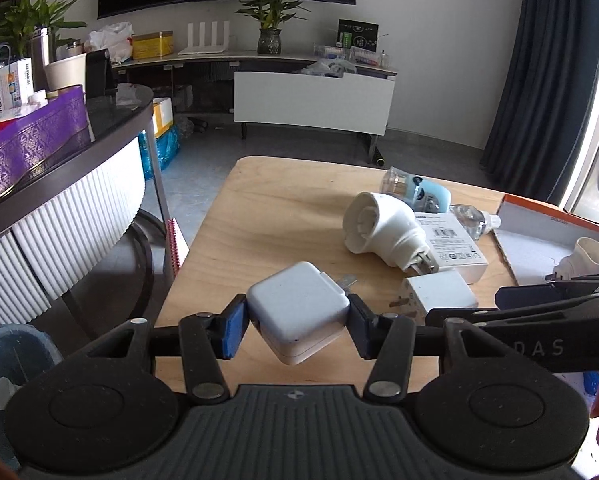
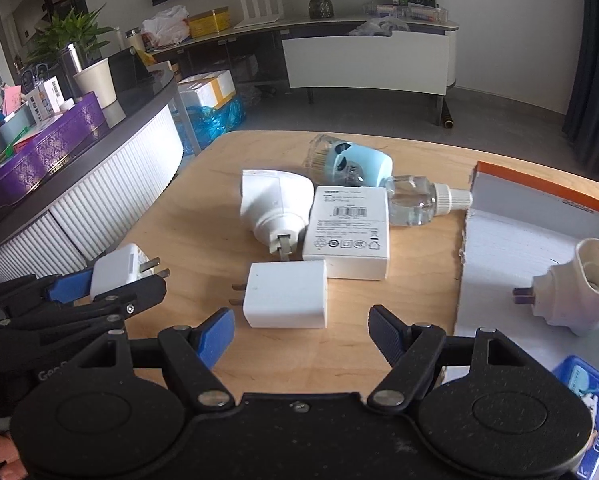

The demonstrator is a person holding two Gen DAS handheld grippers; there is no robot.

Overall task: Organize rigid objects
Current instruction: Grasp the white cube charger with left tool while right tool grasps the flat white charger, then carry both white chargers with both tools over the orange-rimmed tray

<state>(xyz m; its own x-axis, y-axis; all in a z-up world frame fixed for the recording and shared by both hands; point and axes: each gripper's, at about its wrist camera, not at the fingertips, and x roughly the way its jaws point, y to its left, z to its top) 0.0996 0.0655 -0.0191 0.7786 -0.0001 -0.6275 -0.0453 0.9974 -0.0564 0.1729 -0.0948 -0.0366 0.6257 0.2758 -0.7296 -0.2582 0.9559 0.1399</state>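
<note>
The left gripper is clamped on a white square charger, which is held just above the near edge of the wooden table; its two prongs are seen pointing away. The right gripper is held wide, nothing between its pads, just short of a second white plug adapter lying flat with its prongs to the left. On the right gripper's arm the letters "DAS" can be read in the left view; on the left gripper's body "Gen" is made out, the rest being cut off. A flat white box carries a barcode and fine print too small to read. Beside it lie a white cone-shaped plug-in device, a clear bottle and a pale blue device. In the orange-edged box another white plug-in is placed; a blue packet is cropped at the frame's corner.
</note>
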